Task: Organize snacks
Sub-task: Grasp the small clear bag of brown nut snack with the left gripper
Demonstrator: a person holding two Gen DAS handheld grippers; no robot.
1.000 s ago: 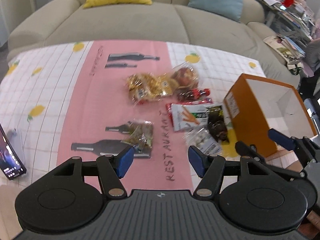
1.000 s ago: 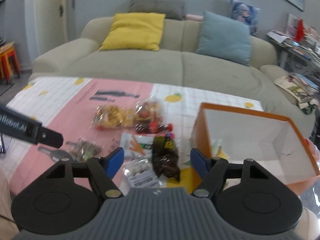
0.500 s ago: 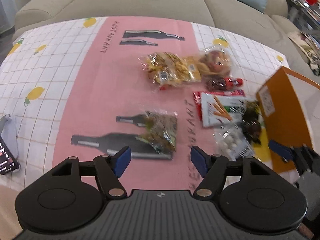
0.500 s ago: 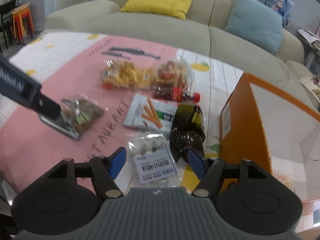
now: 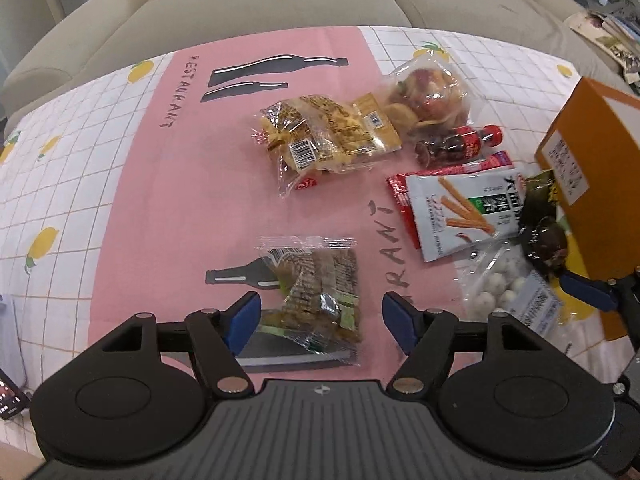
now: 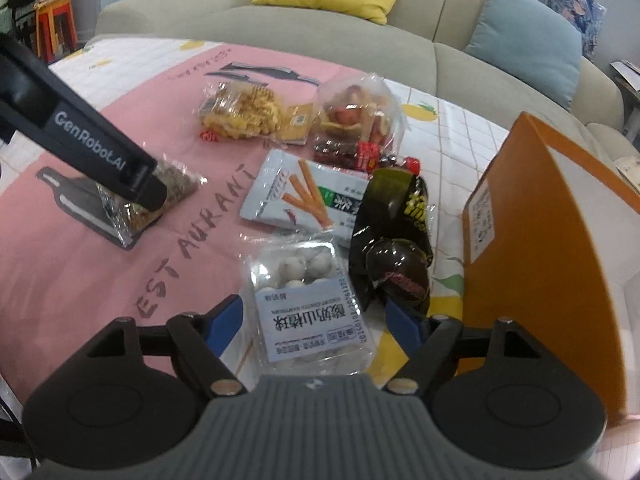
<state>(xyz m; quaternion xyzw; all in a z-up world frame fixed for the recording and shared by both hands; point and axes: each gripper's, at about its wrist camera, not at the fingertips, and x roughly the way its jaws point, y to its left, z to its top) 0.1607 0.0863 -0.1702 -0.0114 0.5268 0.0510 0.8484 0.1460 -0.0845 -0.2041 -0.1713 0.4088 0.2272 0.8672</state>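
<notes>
The left tool is spread, its jaws having just been opening, straddling a clear brown snack packet low in the frame without pinching it. The right tool, likewise just opening, brackets the white-ball packet beside the orange box at right.

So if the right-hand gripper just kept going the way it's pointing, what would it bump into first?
Most likely the clear packet of white candy balls, which lies between the open blue fingers of the right gripper. The dark wrapped snack sits just beside it, so depth leaves some doubt.
</notes>
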